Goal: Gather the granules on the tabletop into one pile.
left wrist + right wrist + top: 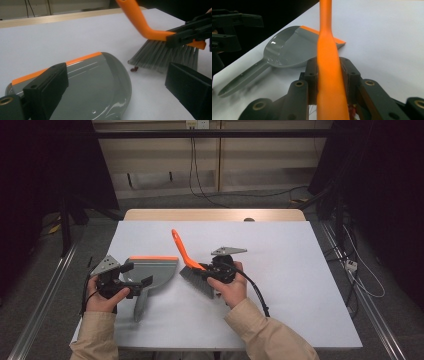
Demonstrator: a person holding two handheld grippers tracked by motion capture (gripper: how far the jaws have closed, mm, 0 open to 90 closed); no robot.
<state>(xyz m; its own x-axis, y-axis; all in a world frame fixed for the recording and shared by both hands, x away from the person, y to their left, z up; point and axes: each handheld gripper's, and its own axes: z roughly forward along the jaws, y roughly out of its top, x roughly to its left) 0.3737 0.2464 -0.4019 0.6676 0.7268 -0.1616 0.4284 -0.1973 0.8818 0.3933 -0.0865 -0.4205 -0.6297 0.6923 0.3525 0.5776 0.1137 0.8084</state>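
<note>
Sleeved forearms entering from bottom edge in high view. Left hand-held gripper (134,280) spread wide, empty, beside grey dustpan (150,270) lying flat on white bench (300,285). Right hand-held gripper (207,270) clamped on orange-handled brush (186,257), bristles down, just right of dustpan. Left gripper view: black jaws apart over dustpan (100,85); brush (150,32) bristles on bench, small dark red scrap (135,68) at bristle edge. Right gripper view: jaws pressed against orange brush handle (328,75); dustpan (289,50) beyond, orange lip facing away.
</note>
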